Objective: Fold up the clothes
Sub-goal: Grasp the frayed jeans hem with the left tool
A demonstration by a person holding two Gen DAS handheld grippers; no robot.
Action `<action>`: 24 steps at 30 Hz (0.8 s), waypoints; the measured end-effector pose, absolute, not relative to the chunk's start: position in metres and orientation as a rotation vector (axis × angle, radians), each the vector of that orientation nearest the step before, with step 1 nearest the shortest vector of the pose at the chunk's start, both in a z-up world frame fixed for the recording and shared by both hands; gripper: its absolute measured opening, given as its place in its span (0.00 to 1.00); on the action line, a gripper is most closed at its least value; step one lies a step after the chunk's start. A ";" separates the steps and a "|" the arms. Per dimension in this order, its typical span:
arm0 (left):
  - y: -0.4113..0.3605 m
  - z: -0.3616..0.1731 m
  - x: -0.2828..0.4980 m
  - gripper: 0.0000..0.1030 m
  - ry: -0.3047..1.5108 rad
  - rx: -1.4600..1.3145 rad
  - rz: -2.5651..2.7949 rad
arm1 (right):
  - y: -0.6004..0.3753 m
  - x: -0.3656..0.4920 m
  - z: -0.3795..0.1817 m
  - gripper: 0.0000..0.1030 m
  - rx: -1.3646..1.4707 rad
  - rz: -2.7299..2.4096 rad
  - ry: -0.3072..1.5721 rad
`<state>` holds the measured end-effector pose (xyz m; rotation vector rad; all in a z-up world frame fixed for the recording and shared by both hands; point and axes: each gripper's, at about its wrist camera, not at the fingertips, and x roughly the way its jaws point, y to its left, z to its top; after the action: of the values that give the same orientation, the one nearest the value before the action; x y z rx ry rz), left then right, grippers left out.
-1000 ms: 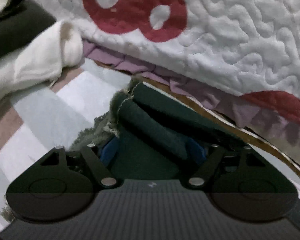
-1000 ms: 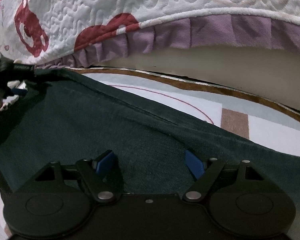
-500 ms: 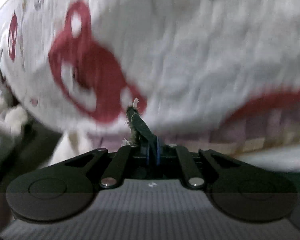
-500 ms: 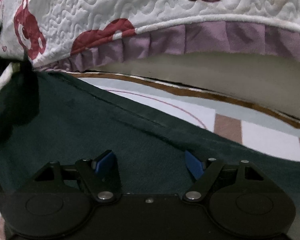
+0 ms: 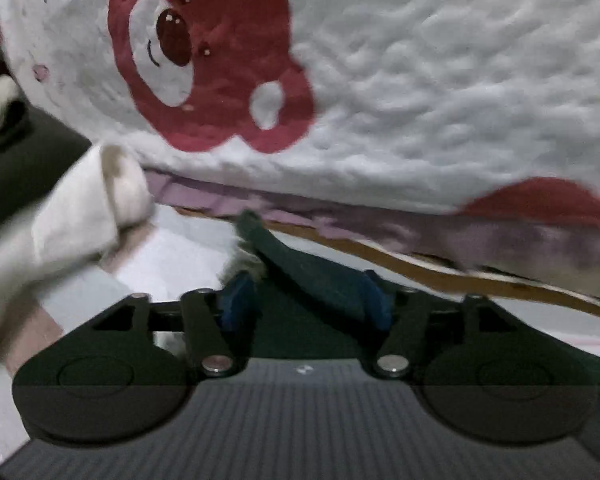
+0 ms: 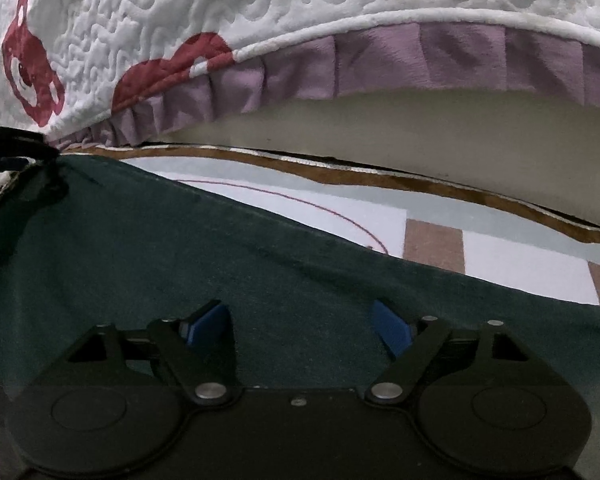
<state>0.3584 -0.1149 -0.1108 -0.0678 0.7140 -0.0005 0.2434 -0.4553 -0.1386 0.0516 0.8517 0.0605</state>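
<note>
Nearest in the left wrist view, the left gripper [image 5: 306, 294] has its blue pads spread and its jaws are opening; a frayed corner of the dark green garment [image 5: 300, 276] lies slack between them, rising toward the upper left, with neither pad pressing on it. In the right wrist view the right gripper [image 6: 302, 326] stands wide apart and its jaws are opening too, hovering low over the flat spread of the same dark green garment [image 6: 180, 260], nothing clamped. The cloth lies on a patterned floor mat [image 6: 500, 256] of pale and brown blocks. To the left, a cream cloth [image 5: 84, 208] lies bunched. Beyond hangs a white quilted bedspread [image 6: 228, 4] with red bear prints and a purple frill [image 6: 420, 56].
</note>
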 end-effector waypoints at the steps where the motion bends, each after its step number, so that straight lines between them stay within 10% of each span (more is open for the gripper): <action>1: -0.116 -0.111 0.347 0.70 0.749 -0.030 -0.012 | -0.455 0.244 -0.139 0.84 0.051 0.065 0.852; 7: -0.099 -0.132 0.291 0.70 0.786 0.240 0.185 | -0.455 0.244 -0.140 0.84 0.034 0.076 0.855; 20: 0.005 -0.146 0.231 0.85 0.648 -0.472 0.172 | -0.452 0.246 -0.141 0.86 0.004 0.084 0.872; 24: -0.027 -0.153 0.235 0.23 0.663 -0.289 0.183 | -0.452 0.245 -0.142 0.86 -0.007 0.100 0.858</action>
<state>0.2348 -0.0266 -0.1526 -0.2893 0.6631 0.1835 0.2450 -0.4525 -0.1422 -0.0068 0.8584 0.1000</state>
